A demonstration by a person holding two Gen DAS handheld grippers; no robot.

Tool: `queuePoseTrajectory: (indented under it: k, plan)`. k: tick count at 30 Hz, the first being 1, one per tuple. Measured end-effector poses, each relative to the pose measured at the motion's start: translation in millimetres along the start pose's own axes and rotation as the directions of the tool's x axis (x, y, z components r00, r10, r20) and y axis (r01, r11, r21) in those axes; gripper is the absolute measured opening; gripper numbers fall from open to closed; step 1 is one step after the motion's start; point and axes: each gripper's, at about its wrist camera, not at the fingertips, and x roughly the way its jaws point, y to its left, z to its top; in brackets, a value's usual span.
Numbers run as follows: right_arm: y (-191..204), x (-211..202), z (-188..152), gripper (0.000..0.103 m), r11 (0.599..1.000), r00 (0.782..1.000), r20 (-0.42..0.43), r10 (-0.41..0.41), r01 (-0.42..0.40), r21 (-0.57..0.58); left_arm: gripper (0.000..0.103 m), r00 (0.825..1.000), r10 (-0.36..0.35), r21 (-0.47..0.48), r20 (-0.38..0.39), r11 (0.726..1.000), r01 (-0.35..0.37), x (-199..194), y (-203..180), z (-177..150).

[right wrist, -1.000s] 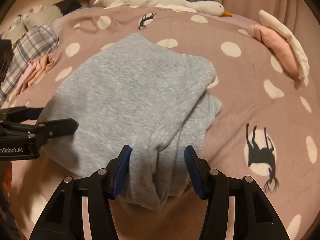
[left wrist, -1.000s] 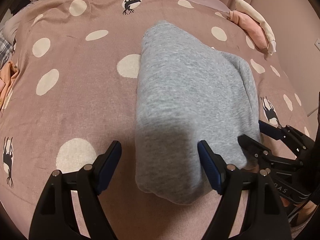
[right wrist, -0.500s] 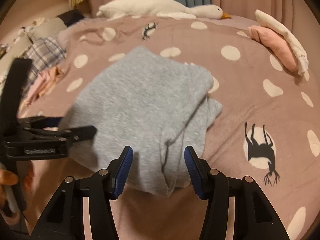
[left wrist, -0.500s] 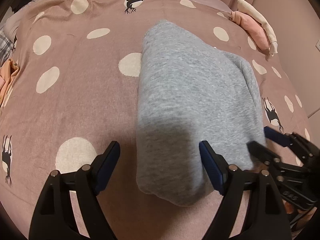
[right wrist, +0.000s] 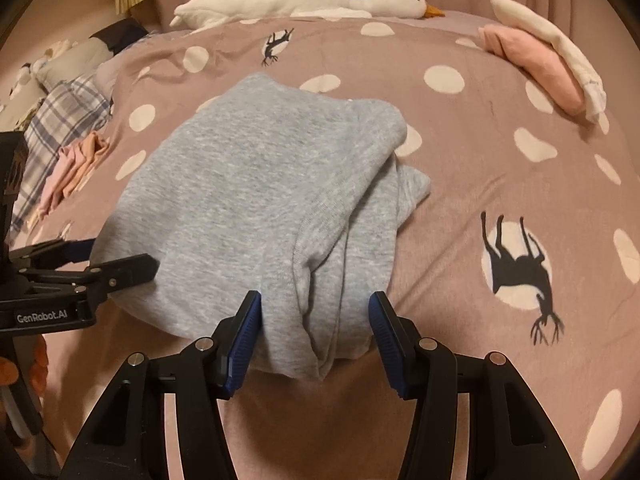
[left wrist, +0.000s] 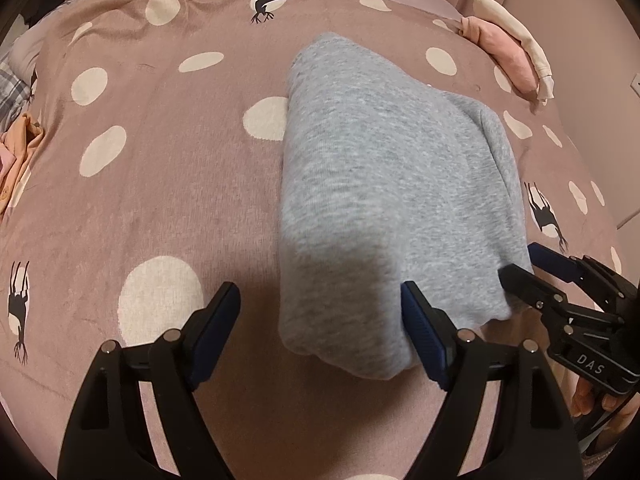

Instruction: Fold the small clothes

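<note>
A dusty-pink plush bedspread (right wrist: 460, 168) with cream dots and black deer silhouettes covers the bed and fills both views, its nap soft and faintly creased. At its centre lies the folded grey heathered knit garment (right wrist: 256, 200), a thick, rounded rectangle with looser layers bunched along its 3 o'clock edge. At 12 o'clock a long white plush goose (right wrist: 304, 0) rests against pink curtains; at 2 o'clock sits a folded pink and cream pile (right wrist: 544, 68), at 9 o'clock a plaid cloth (right wrist: 60, 120). The left gripper (left wrist: 320, 328) stands wide, straddling the garment's near left corner without pinching. The right gripper (right wrist: 316, 332) stands narrower around the near right fold; whether it squeezes cannot be told.
</note>
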Motion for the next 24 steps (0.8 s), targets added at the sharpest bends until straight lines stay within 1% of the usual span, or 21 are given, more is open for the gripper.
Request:
queuePoseTrajectory:
  k: [4, 7, 9, 16, 24]
  plan:
    - [0.7, -7.3, -0.4, 0.054, 1.000, 1.000, 0.016, 0.009, -0.009, -0.007, 0.082, 1.000, 0.011, 0.022, 0.007, 1.000, -0.011, -1.7, -1.2, -1.9]
    - [-3.3, -2.8, -1.3, 0.054, 1.000, 1.000, 0.001, 0.006, -0.006, -0.003, 0.082, 1.000, 0.001, 0.007, -0.003, 1.000, -0.001, 1.5, 1.9, -2.8]
    - [-6.9, 0.5, -1.8, 0.054, 1.000, 1.000, -0.008, 0.019, -0.019, 0.019, 0.082, 1.000, -0.003, -0.001, -0.003, 1.000, 0.003, 1.3, 2.9, -3.0]
    - [-5.7, -3.3, -2.2, 0.054, 1.000, 1.000, -0.003, 0.023, -0.023, 0.012, 0.082, 1.000, 0.001, 0.014, -0.007, 1.000, -0.001, -0.4, 3.1, -9.7]
    - [-10.6, -0.3, -3.3, 0.054, 0.998, 0.999, -0.013, 0.046, -0.046, 0.039, 0.083, 1.000, 0.002, 0.008, -0.017, 1.000, -0.002, 2.1, 4.5, -10.5]
